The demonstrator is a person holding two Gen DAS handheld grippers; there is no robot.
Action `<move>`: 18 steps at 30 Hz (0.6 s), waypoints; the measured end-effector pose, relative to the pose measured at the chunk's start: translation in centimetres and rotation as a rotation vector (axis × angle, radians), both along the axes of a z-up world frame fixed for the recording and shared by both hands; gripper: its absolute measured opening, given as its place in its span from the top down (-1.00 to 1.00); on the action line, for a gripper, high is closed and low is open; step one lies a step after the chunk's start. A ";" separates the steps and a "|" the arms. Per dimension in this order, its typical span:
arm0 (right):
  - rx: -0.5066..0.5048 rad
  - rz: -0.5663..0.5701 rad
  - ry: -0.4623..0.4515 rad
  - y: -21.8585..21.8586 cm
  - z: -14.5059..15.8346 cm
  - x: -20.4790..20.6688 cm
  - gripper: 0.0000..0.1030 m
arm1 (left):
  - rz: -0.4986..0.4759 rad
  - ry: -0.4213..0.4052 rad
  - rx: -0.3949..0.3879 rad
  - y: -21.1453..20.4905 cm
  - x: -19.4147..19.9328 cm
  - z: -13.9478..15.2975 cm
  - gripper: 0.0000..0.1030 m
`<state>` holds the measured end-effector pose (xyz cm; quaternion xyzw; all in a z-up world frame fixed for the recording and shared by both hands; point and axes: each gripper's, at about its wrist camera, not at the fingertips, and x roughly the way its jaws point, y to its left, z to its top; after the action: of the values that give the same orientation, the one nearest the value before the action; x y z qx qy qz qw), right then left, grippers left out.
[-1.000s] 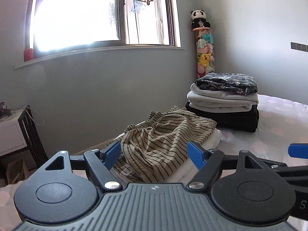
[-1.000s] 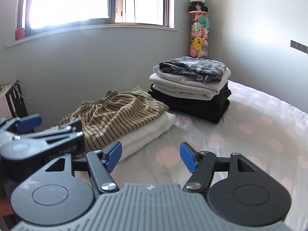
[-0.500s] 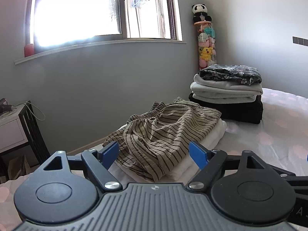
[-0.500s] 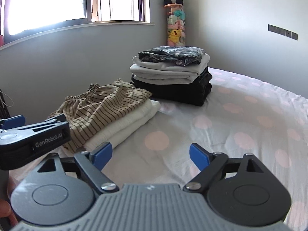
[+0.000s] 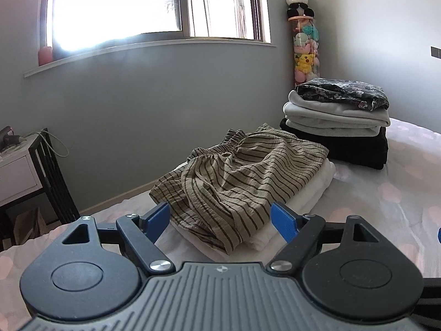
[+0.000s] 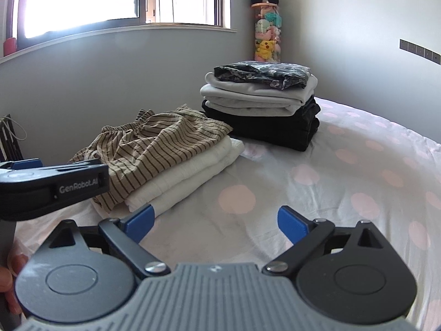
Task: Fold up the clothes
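Observation:
A beige shirt with dark stripes (image 5: 248, 171) lies crumpled on a folded white garment (image 5: 311, 190) on the bed. My left gripper (image 5: 222, 220) is open just in front of this pile's near edge, and its blue pads touch no cloth. In the right wrist view the striped shirt (image 6: 160, 143) and the white garment (image 6: 193, 171) sit to the left. My right gripper (image 6: 216, 222) hovers over bare sheet with its jaws opening and nothing between them. The left tool's black housing (image 6: 52, 184) crosses the left edge there.
A tall stack of folded clothes (image 6: 261, 102), black below, pale in the middle, floral on top, stands behind the pile. The bed sheet (image 6: 330, 187) has pink dots. A clear tube of plush toys (image 5: 304, 47) fills the corner. A nightstand (image 5: 19, 165) stands left of the bed.
The right gripper's jaws have spread wider. Both grippers have sunk a little toward the bed. The clothes have not moved.

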<state>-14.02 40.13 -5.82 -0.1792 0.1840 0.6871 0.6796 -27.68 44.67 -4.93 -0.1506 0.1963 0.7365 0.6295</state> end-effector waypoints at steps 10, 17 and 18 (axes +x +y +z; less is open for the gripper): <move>-0.018 0.033 0.022 0.6 -0.3 -0.7 -0.90 | -0.002 -0.075 -0.074 0.6 -0.9 -0.5 -0.84; -0.024 0.048 0.061 0.5 -0.3 -0.8 -0.91 | 0.010 -0.088 -0.087 0.7 -1.2 -0.4 -0.84; -0.025 0.051 0.067 0.5 -0.3 -0.8 -0.91 | 0.012 -0.091 -0.089 0.7 -1.2 -0.4 -0.84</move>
<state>-14.83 40.65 -6.16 -0.1693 0.2106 0.7074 0.6531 -28.91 45.37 -5.33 -0.2128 0.1993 0.7232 0.6261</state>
